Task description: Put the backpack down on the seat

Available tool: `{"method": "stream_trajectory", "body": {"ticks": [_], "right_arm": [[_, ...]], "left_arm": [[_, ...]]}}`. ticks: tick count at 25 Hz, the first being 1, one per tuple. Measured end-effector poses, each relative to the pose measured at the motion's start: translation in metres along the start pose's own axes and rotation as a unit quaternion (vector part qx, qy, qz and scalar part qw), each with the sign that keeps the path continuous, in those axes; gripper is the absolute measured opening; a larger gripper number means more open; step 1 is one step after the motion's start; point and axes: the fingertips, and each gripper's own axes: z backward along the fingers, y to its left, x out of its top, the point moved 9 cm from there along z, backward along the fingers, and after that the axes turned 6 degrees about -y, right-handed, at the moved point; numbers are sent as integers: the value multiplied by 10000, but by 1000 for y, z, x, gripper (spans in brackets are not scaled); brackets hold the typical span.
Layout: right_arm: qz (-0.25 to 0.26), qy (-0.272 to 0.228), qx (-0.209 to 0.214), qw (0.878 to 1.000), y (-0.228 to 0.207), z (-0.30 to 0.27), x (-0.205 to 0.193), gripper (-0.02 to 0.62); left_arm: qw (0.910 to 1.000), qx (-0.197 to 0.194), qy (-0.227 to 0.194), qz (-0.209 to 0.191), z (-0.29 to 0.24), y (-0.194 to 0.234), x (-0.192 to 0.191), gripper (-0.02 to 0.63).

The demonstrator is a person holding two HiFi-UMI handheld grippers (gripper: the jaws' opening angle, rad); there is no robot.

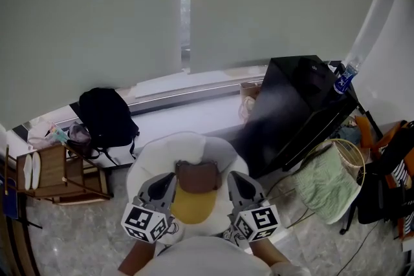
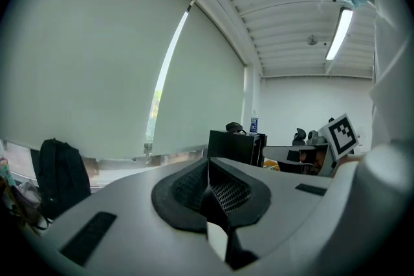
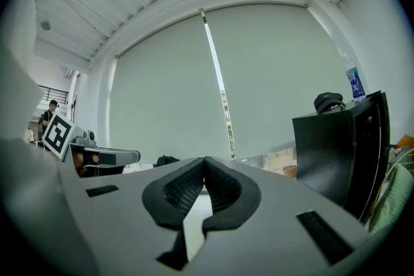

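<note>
A round white seat [image 1: 155, 155] stands right below me in the head view. On it lies a small brown and yellow bag [image 1: 194, 194]. My left gripper [image 1: 169, 179] and right gripper [image 1: 234, 178] hover on either side of it, both shut with nothing between the jaws. The left gripper view shows my left gripper [image 2: 208, 168] pointing level at the window blind, pads together. My right gripper [image 3: 204, 165] looks the same in its own view. A black backpack [image 1: 107, 116] leans at the window ledge on the left, apart from both grippers, also seen as a black backpack [image 2: 61, 178] at the left edge.
A black cabinet [image 1: 297, 106] with a water bottle [image 1: 345, 79] on top stands right of the seat. A wooden rack [image 1: 58, 174] sits at the left. A green cloth over a wire basket [image 1: 326, 181] lies at the right, with bags and cables beyond.
</note>
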Motion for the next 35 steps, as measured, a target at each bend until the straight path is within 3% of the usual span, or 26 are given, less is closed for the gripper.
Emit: {"method": "stream_trajectory", "body": {"ticks": [9, 35], "right_arm": [[147, 166, 239, 9995, 10, -4, 4, 29], [156, 284, 100, 9994, 13, 4, 5, 29]], "left_arm": [[9999, 102, -91, -3, 5, 4, 9, 37], [10000, -45, -25, 36, 16, -2, 5, 37]]}}
